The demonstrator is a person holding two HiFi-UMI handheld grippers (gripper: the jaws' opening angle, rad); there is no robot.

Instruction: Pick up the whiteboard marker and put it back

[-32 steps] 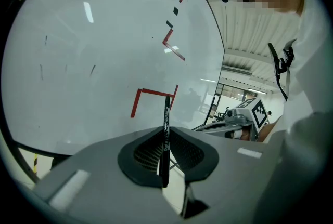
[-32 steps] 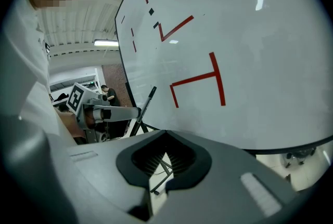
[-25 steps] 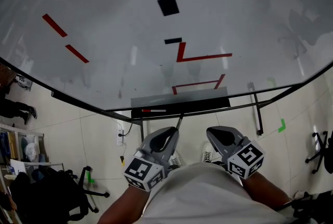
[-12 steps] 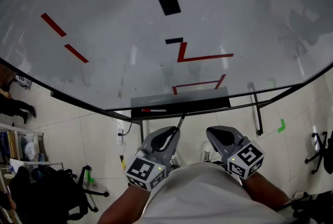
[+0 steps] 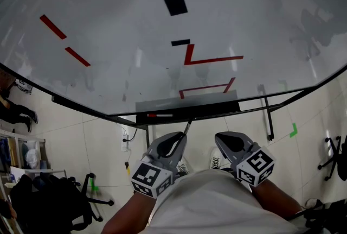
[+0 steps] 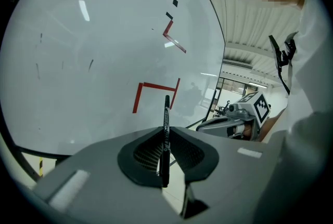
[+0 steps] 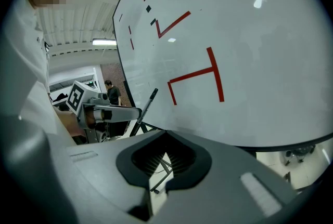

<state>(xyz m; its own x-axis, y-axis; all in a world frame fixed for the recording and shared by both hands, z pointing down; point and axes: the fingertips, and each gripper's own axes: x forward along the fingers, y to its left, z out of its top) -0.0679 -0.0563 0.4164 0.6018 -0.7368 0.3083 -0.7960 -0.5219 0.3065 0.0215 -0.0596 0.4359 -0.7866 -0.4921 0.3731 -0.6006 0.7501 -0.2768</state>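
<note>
Whiteboard marker (image 6: 166,112) pinched between left claw (image 6: 165,139) jaws, end protruding forward

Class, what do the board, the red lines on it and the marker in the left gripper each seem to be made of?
Board: glossy white coated panel, likely; it mirrors ceiling lights.
Red lines: probably matte tape; edges straight, ends square.
Marker: black plastic, apparently, with pale print on the barrel.

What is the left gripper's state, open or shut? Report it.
Shut: the left gripper clamps a black whiteboard marker, which sticks out ahead toward the whiteboard.
</note>
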